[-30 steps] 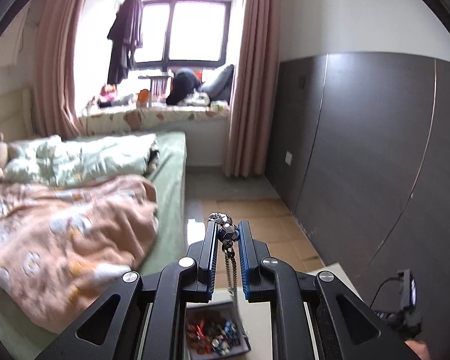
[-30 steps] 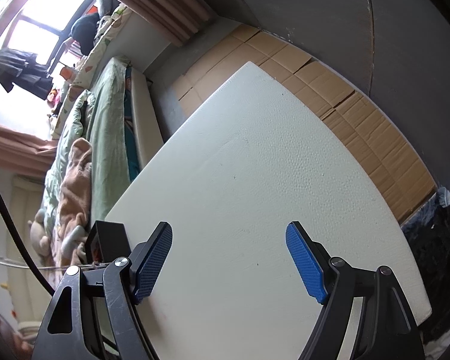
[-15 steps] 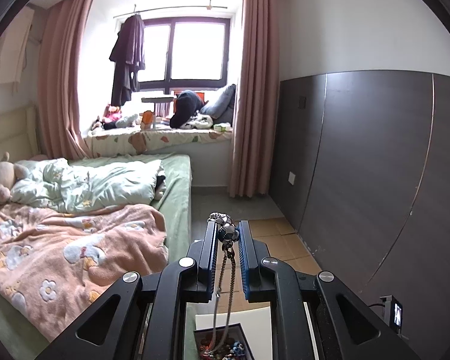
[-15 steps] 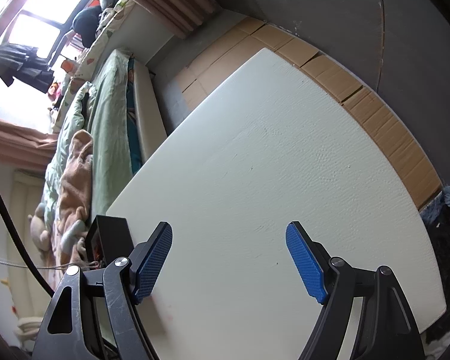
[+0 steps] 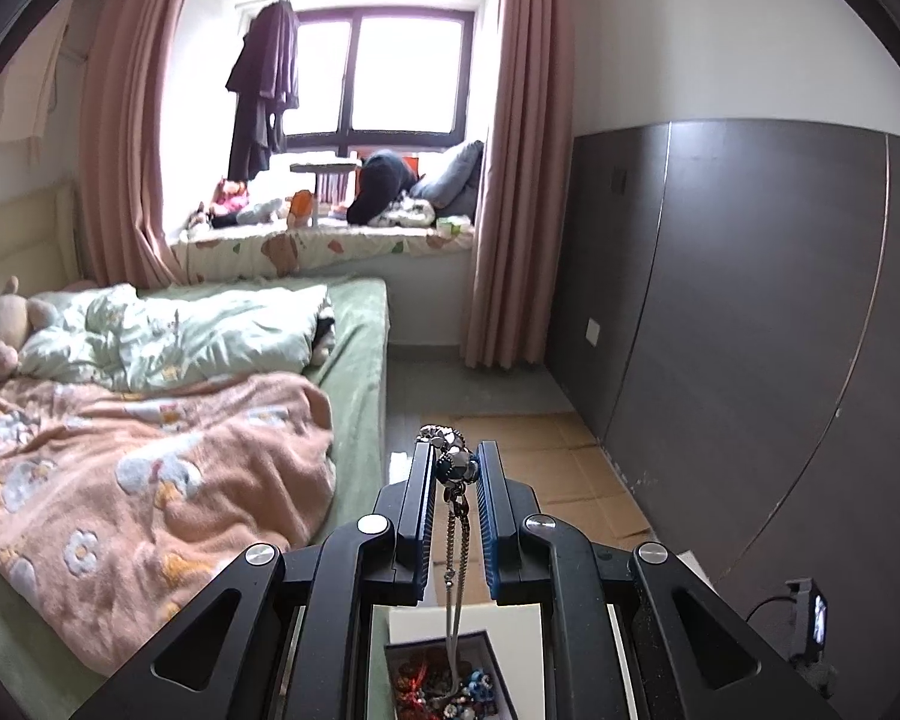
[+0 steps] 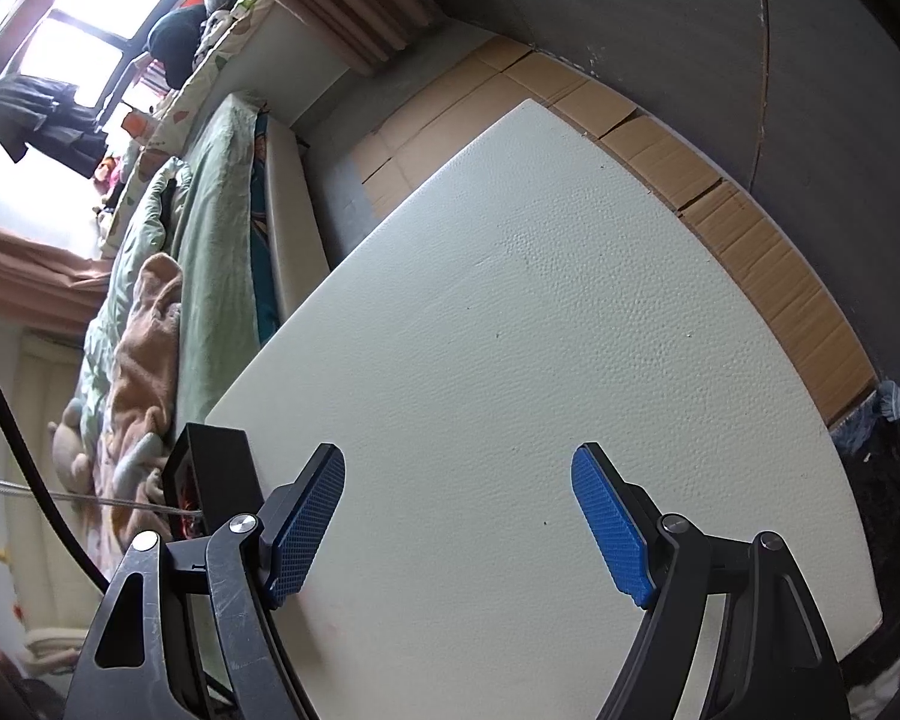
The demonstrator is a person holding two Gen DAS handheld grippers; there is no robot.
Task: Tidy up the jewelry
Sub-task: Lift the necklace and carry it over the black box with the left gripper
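Observation:
My left gripper (image 5: pixel 455 461) is shut on a silver beaded necklace (image 5: pixel 453 463) and holds it high in the air. Its chain (image 5: pixel 455 564) hangs straight down into a dark jewelry box (image 5: pixel 447 681) full of mixed jewelry, which stands on a white table (image 5: pixel 525 630) below. My right gripper (image 6: pixel 457 510) is open and empty, low over the white table (image 6: pixel 540 330). The dark box (image 6: pixel 213 468) shows at that gripper's left, at the table's edge, with the thin chain (image 6: pixel 90 499) running into it.
A bed with a pink blanket (image 5: pixel 132 480) and green sheet lies at the left. A dark panelled wall (image 5: pixel 750 330) stands at the right. Cardboard (image 6: pixel 750 228) covers the floor beyond the table. A small device on a cable (image 5: pixel 810 618) sits at the lower right.
My left gripper has risen and tilted up with the necklace, drawing the chain out of the box. My right gripper has stayed open and shifted only slightly over the table.

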